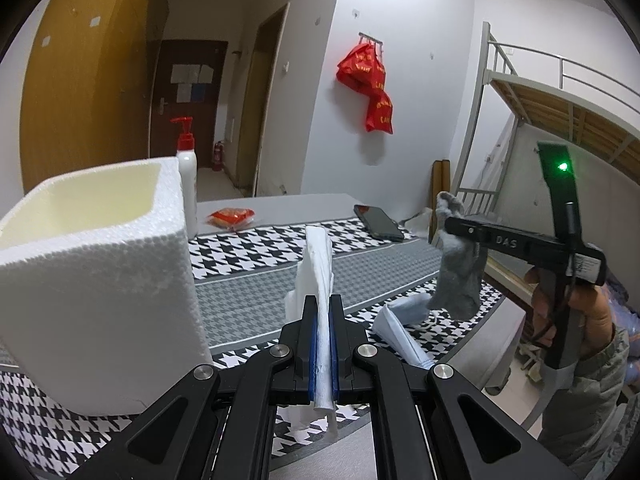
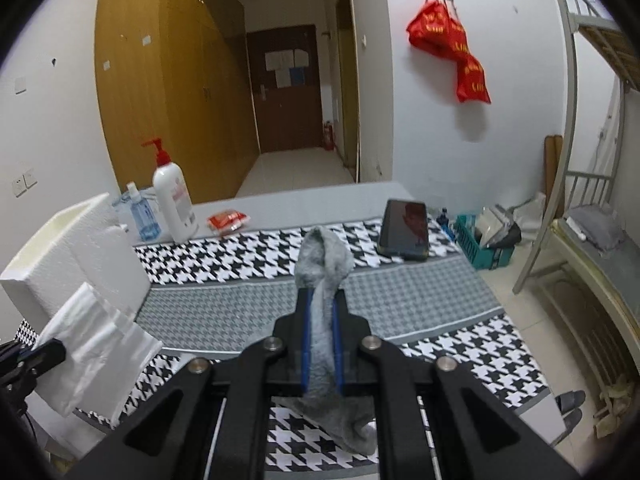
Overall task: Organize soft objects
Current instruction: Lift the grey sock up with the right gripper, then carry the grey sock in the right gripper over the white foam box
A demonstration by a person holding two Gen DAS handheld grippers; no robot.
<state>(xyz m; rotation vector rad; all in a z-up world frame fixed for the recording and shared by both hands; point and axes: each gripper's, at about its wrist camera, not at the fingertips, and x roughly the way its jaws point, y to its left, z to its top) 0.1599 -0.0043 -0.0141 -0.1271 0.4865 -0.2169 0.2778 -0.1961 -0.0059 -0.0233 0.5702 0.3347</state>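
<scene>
"DAS" in pale letters on the black body of the right gripper (image 1: 448, 216), seen from the left wrist camera. Yellow print on red bags (image 1: 370, 80) on wall, unreadable. Door papers (image 2: 286, 66) too small.

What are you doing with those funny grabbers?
A person is tidying soft things on a checked table with two tongs. The left tongs are shut on a white tissue, right beside a white foam box. The right tongs are shut on a grey sock, held up off the table. A blue face mask lies on the table, not picked up yet. Nothing shows inside the box from here.
</scene>
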